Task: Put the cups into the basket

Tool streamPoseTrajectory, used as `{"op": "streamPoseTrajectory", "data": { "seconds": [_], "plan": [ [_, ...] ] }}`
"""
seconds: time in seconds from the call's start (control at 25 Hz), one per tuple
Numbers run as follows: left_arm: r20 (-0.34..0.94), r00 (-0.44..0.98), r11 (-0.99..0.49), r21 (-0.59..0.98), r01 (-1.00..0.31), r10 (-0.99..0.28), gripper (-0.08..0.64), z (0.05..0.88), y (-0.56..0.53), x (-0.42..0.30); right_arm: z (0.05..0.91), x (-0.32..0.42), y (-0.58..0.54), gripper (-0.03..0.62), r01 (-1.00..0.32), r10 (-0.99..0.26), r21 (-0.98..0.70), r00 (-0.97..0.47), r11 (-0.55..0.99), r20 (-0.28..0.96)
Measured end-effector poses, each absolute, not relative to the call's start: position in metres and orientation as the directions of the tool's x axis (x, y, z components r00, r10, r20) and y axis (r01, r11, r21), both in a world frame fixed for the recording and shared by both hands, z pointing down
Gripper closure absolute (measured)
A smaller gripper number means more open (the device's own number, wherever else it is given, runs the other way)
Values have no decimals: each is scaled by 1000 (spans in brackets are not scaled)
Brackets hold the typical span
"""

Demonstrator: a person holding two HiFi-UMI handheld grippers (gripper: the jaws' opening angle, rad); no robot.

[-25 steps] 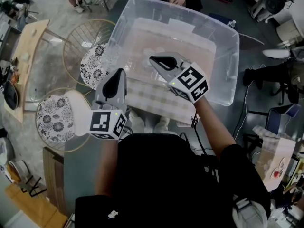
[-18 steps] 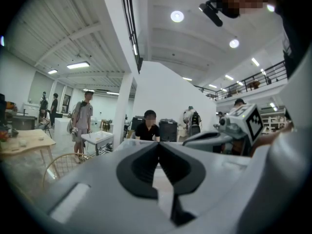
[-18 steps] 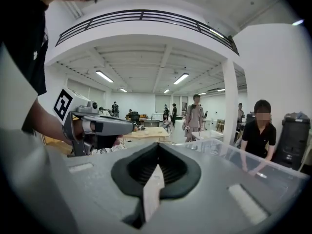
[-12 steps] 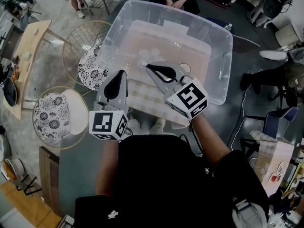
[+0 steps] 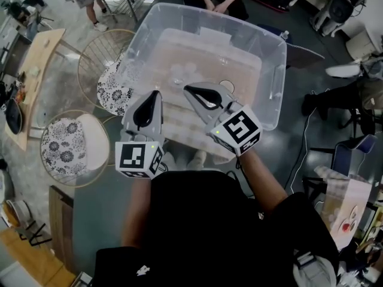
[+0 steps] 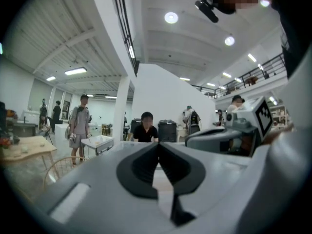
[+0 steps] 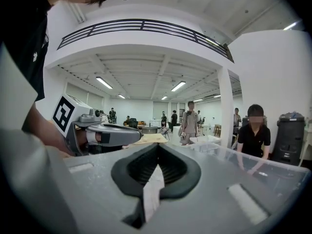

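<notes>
Head view: a big clear box (image 5: 272, 70) is seen from above. Some clear cups (image 5: 178, 72) are left lying inside the box, near its middle, and they are hard to make out. A wire basket (image 5: 99, 52) is set just left of the box, and another basket (image 5: 45, 160) is placed further left and nearer. The left gripper (image 5: 154, 94) and the right gripper (image 5: 186, 88) are held side by side over the near edge of the box, likely so a cup can be reached.

Left gripper view: the jaws are pressed together and nothing is held between them. The box is mostly hidden behind them.

Right gripper view: the jaws are shut tight and nothing is held. The box wall is seen just past them, so no cup is picked up yet.
</notes>
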State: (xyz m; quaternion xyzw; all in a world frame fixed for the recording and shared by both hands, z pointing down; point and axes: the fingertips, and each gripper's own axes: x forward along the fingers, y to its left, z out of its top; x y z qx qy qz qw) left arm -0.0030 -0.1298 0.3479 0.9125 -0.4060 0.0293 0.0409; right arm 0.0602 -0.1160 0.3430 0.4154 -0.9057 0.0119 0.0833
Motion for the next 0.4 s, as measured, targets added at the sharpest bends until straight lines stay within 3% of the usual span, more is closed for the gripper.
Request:
{"op": "streamPoseTrajectory", "data": {
  "seconds": [0.4],
  "plan": [
    [85,657,-657,35,-753,-749,552,345,-124,-2,344,69,-111,591,-755,-750,33,-644,655,150]
  ]
}}
